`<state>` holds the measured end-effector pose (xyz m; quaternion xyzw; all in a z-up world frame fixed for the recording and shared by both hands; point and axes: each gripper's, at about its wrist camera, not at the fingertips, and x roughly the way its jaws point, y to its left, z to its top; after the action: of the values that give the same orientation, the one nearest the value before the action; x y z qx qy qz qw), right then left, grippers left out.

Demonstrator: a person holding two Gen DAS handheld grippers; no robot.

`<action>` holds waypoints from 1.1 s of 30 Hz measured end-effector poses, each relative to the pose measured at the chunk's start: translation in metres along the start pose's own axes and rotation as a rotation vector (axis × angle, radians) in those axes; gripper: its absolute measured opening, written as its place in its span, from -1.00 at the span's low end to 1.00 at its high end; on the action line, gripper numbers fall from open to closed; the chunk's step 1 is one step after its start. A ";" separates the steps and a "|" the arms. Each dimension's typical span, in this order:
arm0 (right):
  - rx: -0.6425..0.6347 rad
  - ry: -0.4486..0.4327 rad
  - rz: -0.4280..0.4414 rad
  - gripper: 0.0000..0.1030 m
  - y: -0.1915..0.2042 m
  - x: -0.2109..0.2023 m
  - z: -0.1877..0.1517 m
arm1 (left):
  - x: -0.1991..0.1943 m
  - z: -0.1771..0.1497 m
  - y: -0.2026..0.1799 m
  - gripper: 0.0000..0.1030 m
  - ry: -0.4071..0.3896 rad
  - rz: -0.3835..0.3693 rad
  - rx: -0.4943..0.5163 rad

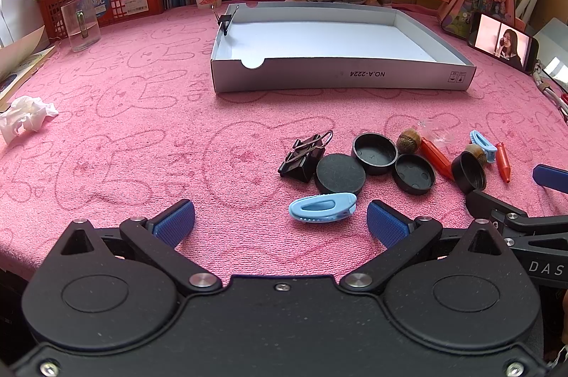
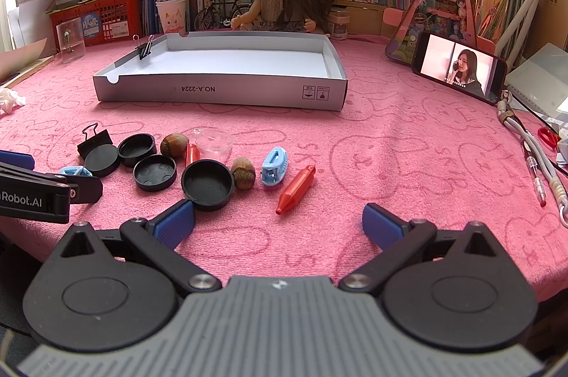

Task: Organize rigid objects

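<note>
The task is almost at its beginning, as I judge it. The white cardboard box lid stands open at the far side of the pink towel, and its floor is bare. Only one small black binder clip is already there, clamped on the left wall of the lid.

All other small objects lie in a loose group on the towel, well apart from the lid and near the grippers. In this group I see a large black binder clip, four black round caps (one of them is just in front of the right gripper), two acorns, two red plastic cones, two light blue hair clips and a small clear cup. Some of them touch each other, so they must be picked one by one.

The left gripper is low over the towel with its jaws wide apart and it holds nothing; one blue hair clip lies between its fingertips, closer to the right one. The right gripper also has its jaws wide and holds nothing; one red cone lies just ahead of it.

So nearly everything is left to do: the whole group probably must go into the lid.
</note>
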<state>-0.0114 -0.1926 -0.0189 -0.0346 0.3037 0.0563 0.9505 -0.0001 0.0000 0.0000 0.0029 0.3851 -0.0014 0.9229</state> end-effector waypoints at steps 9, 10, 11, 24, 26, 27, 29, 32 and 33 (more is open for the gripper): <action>0.001 0.001 0.000 1.00 0.000 0.000 0.000 | 0.000 0.000 0.000 1.00 -0.001 0.000 0.000; 0.001 0.001 0.000 1.00 0.000 0.000 0.000 | 0.000 0.000 0.000 1.00 -0.001 0.000 0.000; 0.001 0.001 0.000 1.00 0.000 0.000 0.000 | 0.000 0.000 0.000 1.00 -0.001 0.000 0.000; 0.001 -0.001 0.000 1.00 0.001 0.000 0.000 | 0.000 0.000 0.000 1.00 -0.003 0.000 0.000; 0.001 -0.001 0.000 1.00 0.002 0.000 0.000 | 0.000 0.000 0.000 1.00 -0.003 0.000 0.000; 0.001 -0.001 0.000 1.00 0.002 0.000 0.000 | 0.000 0.000 0.000 1.00 -0.003 0.000 0.000; 0.001 -0.001 0.000 1.00 0.003 0.000 0.000 | 0.000 0.000 0.000 1.00 -0.003 0.000 0.000; 0.002 0.000 0.000 1.00 0.001 0.000 0.000 | 0.000 0.000 0.000 1.00 -0.006 0.000 0.001; 0.003 0.000 0.000 1.00 0.000 0.000 0.000 | 0.000 0.000 0.000 1.00 -0.007 0.000 0.001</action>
<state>-0.0115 -0.1925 -0.0188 -0.0334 0.3040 0.0560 0.9504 -0.0005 0.0001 -0.0002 0.0035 0.3817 -0.0018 0.9243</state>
